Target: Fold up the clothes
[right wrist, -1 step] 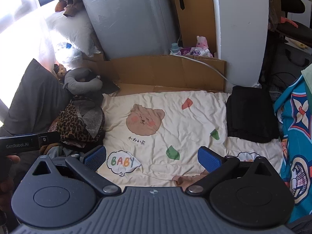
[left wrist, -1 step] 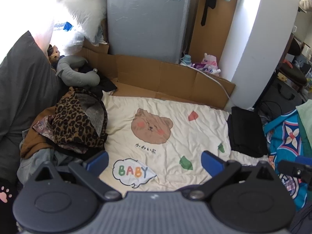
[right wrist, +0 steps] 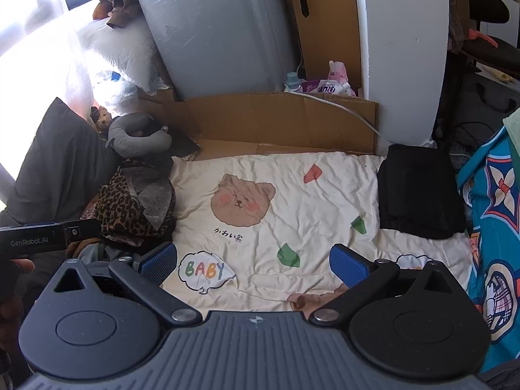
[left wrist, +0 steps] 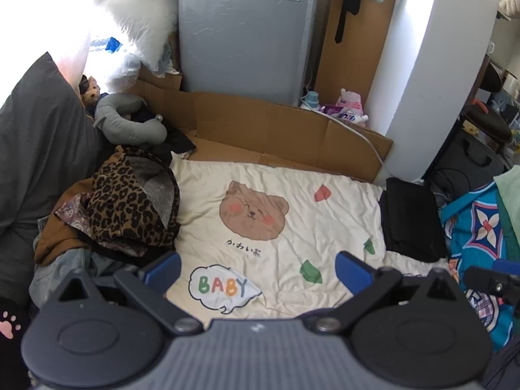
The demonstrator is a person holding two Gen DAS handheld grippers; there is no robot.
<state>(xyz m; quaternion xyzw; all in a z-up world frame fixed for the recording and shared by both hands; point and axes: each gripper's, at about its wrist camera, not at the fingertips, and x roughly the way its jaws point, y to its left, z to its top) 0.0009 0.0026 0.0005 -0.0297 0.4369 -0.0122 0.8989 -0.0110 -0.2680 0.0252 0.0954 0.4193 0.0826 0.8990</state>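
The left gripper (left wrist: 258, 268) is held with its jaws spread wide, nothing caught between the blue pads (left wrist: 352, 268), and it is poised above the cream blanket (left wrist: 292, 227) without touching it. The right gripper (right wrist: 253, 260) is likewise held with jaws fully released and empty above the same blanket, whose bear face and "BABY" speech bubble are seen between the pads in both views. The clothes to be folded are found in a heap (left wrist: 126, 208) at the left edge of the blanket, topped by a leopard-print garment (right wrist: 130, 204) with brown and denim pieces under it; the heap is touched by neither gripper, though the left pad of each is seen just beside it. A folded black garment (right wrist: 419, 195) is laid at the right edge of the blanket, well apart from the heap. A small pinkish piece of cloth (right wrist: 312, 300) is seen at the near edge, partly hidden by the right gripper's body. A grey neck pillow (left wrist: 130, 123) is set behind the heap, with flattened cardboard (left wrist: 276, 130) beyond the blanket.
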